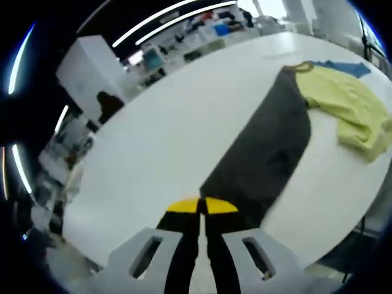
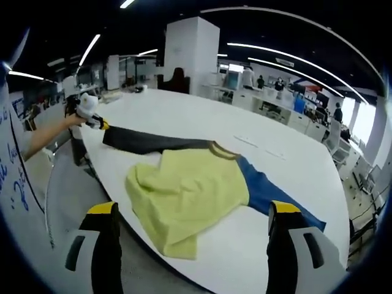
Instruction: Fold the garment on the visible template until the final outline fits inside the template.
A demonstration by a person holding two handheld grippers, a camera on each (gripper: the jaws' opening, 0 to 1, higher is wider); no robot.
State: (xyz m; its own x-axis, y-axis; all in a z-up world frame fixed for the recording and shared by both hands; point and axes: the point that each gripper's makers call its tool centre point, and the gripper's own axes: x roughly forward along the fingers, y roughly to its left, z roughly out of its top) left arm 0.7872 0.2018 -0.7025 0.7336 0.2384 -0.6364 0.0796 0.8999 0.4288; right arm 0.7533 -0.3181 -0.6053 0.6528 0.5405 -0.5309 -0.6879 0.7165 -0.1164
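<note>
The big white table (image 2: 184, 116) holds the shirt (image 2: 190, 190), yellow middle bunched up. Your left tongs (image 1: 201, 207) pinch its dark sleeve (image 1: 269, 153) tight. Your right tongs (image 2: 193, 223) gape wide, empty.

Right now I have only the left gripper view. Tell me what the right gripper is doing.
Observer: The right gripper is open, its jaws spread wide over the bunched yellow body.
Operator: My left gripper is shut on the dark sleeve. Report the blue sleeve.
Observer: The blue sleeve lies flat on the table, running out from the yellow body, with its end near the table edge.
</note>
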